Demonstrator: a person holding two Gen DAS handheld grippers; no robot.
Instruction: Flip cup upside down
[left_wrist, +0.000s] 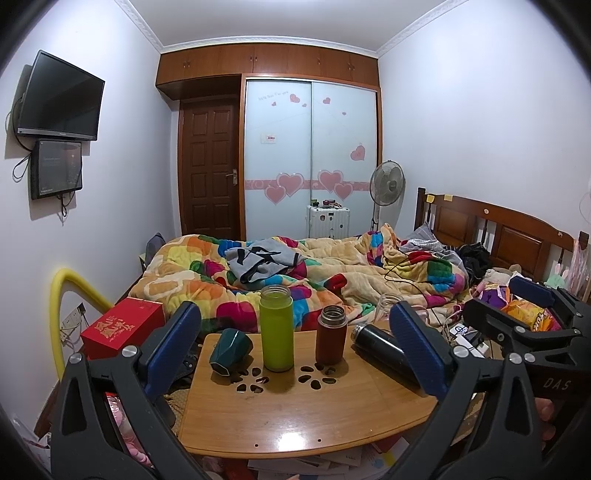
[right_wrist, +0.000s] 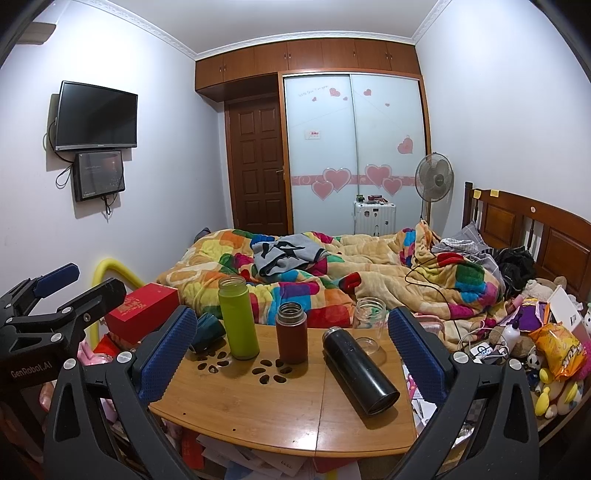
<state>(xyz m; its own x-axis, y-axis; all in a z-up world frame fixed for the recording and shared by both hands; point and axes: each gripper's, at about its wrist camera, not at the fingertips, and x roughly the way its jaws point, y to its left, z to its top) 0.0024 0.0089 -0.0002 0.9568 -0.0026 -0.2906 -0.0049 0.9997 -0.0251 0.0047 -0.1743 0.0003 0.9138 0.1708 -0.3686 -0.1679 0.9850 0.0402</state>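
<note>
On a small bamboo table stand a green bottle and a brown flask, both upright with open tops. A black flask lies on its side at the right. A dark green faceted cup lies tipped at the table's left edge. A clear glass jar stands at the far right. My left gripper is open and empty, above the table's near side. My right gripper is open and empty too. Each gripper shows in the other's view.
A bed with a colourful quilt lies behind the table. A red box and a yellow tube are at the left. Snack bags and toys crowd the right. Papers lie under the table.
</note>
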